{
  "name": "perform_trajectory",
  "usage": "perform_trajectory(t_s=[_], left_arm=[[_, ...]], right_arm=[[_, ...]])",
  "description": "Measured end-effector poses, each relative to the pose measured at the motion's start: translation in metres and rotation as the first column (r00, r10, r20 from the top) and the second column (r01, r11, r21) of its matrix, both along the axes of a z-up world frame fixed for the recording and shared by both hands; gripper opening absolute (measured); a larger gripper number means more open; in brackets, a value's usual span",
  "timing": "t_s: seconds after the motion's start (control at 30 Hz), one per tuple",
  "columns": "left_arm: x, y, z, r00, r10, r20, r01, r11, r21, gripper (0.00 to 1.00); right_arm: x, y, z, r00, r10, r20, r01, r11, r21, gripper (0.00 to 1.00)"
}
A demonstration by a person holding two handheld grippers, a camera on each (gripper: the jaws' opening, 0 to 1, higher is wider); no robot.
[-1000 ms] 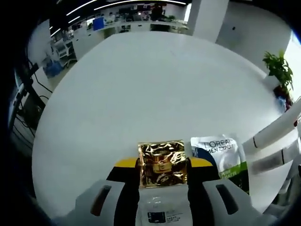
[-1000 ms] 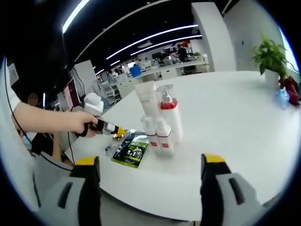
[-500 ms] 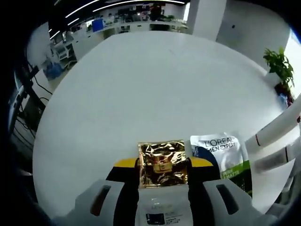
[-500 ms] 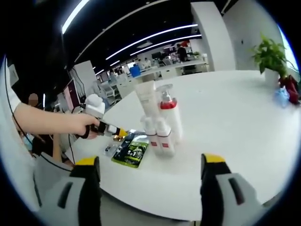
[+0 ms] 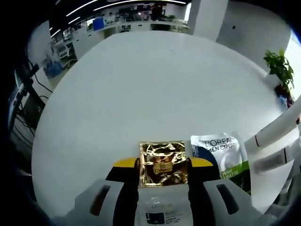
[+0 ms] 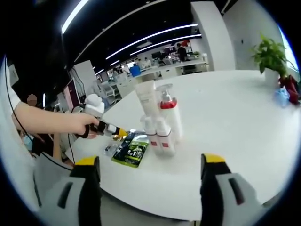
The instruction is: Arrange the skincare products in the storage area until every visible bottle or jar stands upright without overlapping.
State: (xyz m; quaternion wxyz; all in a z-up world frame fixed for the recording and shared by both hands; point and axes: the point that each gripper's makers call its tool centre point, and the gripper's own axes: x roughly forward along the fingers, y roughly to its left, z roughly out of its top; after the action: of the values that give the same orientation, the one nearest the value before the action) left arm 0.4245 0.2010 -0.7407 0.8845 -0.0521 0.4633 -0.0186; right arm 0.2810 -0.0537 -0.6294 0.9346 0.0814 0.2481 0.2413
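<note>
So I'm working at this big round white table (image 5: pixel 141 89), which is the largest thing around. On it there's a little cluster of skincare stuff standing upright and tight together: a tall white tube (image 6: pixel 146 101), a pump bottle with a red collar (image 6: pixel 169 113) right beside it, and two small white bottles with red bands (image 6: pixel 159 136) in front of those, touching or very nearly.

Next to that group, flat on the table, lies a dark and green L'Oreal Men Expert sachet (image 5: pixel 223 155). In my left gripper view it sits just to the right of my jaws.

My left gripper (image 5: pixel 163 165) is clamped on a shiny gold foil sachet (image 5: pixel 163 162), jaws pressed against both of its edges, with a pale sachet (image 5: pixel 162 209) lying under it closer to the camera. From the right gripper view you can see my left hand (image 6: pixel 77 125) holding that gripper low over the table, just left of the green sachet.

My right gripper (image 6: pixel 150 167) has its jaws spread wide apart with nothing between them, hanging back from the table edge and pointing at the bottles.

A green potted plant (image 6: pixel 270 59) stands at the far side of the table.
</note>
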Motion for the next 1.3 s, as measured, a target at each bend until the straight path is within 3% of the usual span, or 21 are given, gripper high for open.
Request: perform_trajectory(t_s=[0.27, 0.77, 1.17, 1.3], left_arm=[[-0.005, 0.004, 0.004, 1.000, 0.007, -0.005, -0.007, 1.000, -0.007, 0.40], [-0.022, 0.036, 0.044, 0.997, 0.009, 0.070, -0.006, 0.999, -0.047, 0.55], [-0.060, 0.047, 0.071, 0.984, -0.049, 0.174, 0.067, 0.993, -0.096, 0.66], [-0.081, 0.040, 0.078, 0.964, -0.151, 0.218, 0.178, 0.978, -0.113, 0.71]], right_arm=[[0.000, 0.002, 0.001, 1.000, 0.008, 0.002, -0.008, 1.000, -0.005, 0.89], [-0.001, 0.006, 0.005, 1.000, 0.020, 0.019, -0.020, 1.000, 0.006, 0.89], [-0.003, 0.010, 0.005, 0.999, 0.047, 0.017, -0.047, 0.999, 0.008, 0.91], [-0.003, 0.009, 0.004, 0.999, 0.039, 0.012, -0.039, 0.999, 0.018, 0.91]])
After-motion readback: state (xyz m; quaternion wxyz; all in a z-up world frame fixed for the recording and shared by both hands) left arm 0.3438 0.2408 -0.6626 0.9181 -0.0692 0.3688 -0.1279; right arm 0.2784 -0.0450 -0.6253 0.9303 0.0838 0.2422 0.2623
